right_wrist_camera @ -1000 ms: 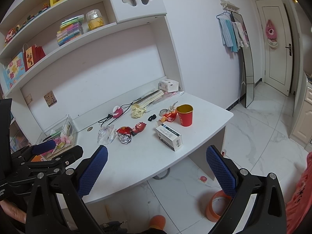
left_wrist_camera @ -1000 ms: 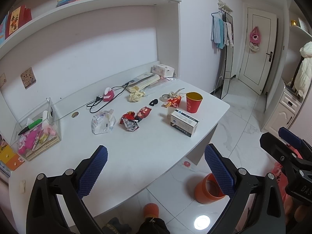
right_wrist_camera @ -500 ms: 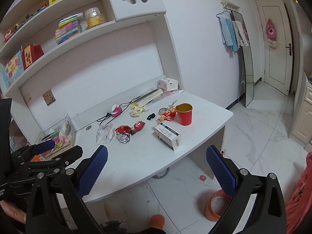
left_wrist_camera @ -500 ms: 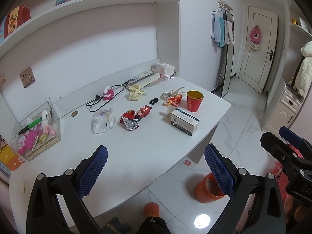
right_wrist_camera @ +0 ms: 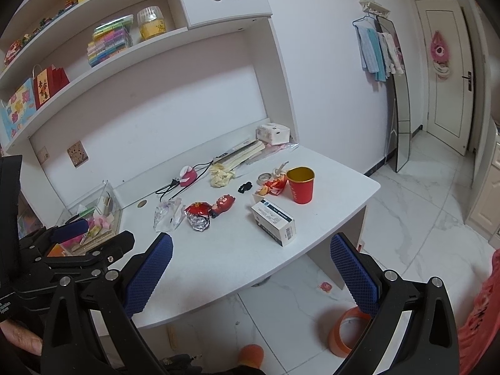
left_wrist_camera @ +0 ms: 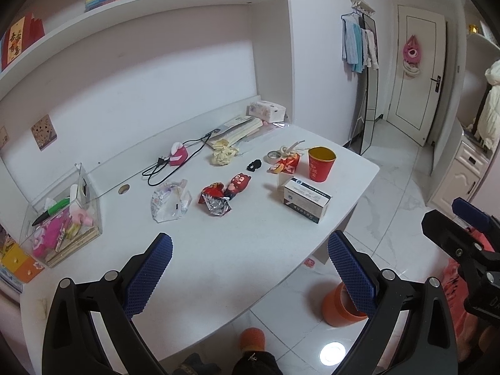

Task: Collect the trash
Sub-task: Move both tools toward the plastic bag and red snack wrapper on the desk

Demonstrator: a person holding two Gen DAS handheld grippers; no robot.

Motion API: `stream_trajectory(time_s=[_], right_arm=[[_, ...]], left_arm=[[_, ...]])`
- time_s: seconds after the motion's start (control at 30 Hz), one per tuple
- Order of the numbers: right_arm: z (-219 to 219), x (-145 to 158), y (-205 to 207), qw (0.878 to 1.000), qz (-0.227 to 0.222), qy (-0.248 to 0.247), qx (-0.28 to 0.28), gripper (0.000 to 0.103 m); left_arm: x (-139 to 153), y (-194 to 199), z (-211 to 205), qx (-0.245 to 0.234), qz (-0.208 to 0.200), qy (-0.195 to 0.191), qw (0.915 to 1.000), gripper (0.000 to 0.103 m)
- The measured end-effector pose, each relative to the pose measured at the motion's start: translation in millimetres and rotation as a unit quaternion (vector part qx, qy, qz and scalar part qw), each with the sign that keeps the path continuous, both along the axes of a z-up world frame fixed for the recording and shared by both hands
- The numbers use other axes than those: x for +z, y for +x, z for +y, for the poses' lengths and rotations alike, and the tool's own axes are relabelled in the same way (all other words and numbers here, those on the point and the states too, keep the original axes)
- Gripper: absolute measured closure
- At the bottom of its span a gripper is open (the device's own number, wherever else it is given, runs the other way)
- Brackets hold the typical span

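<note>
Starting the collection well means choosing one piece of litter on the desk (left_wrist_camera: 218,259) and bringing a gripper down over it squarely, and the crumpled foil wrapper (left_wrist_camera: 215,201) looks like the easiest first pick, since it lies nearest the front edge with bare desktop around it. Both tools hang back from the desk, with nothing between their pads: the left gripper (left_wrist_camera: 248,261) has its fingers spread wide, and the right gripper (right_wrist_camera: 250,261) is likewise splayed apart. From the left gripper the wrapper sits at about 11 o'clock, well apart from the blue pads; in the right wrist view the same wrapper (right_wrist_camera: 198,217) lies at about 11 o'clock too, just beyond the left pad's tip. A clear plastic bag (left_wrist_camera: 170,201) lies just beside it at 9 o'clock, and a small red figure (left_wrist_camera: 237,184) touches it at 1 o'clock, so the fingers should probably straddle the foil alone and close gently, because crumpled foil is likely to crush and slide. The orange bin (left_wrist_camera: 339,307) stands on the floor at the desk's front right corner, at about 4 o'clock from the left gripper, partly hidden behind its right finger. A red paper cup (right_wrist_camera: 300,186) and a white carton (right_wrist_camera: 275,222) wait further right.
</note>
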State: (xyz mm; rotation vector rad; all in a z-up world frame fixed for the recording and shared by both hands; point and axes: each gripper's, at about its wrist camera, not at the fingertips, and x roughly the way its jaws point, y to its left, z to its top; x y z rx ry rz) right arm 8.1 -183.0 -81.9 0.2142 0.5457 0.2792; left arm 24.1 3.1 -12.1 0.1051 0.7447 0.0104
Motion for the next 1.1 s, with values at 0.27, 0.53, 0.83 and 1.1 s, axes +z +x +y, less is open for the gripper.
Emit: stream_trajectory(time_s=[0.27,0.53,0.83,1.1], right_arm=[[18.0,0.8,28.9,1.000,0.010,-0.001,0.019,0.005],[46.5,5.2,73.2,0.999,0.012,-0.008,0.043,0.005],[70.4,0.3,127.4,0.999,0.024,-0.006,0.049,0.005],[94.9,-12.5,169.7,0.996,0.044,-0.014,0.073,0.005]], left_arm=[[-2.4,20.3,25.0,0.021,0.005,0.002,0.9998,0.005],[-9.0,53.4,54.8,0.039,0.015,0.009,0.9991,0.005],[-26.9,97.8,79.0,0.040,0.047,0.004,0.9981,0.005],[-43.3,138.6,98.6,0.041,0.080,-0.021,0.9958,0.005]])
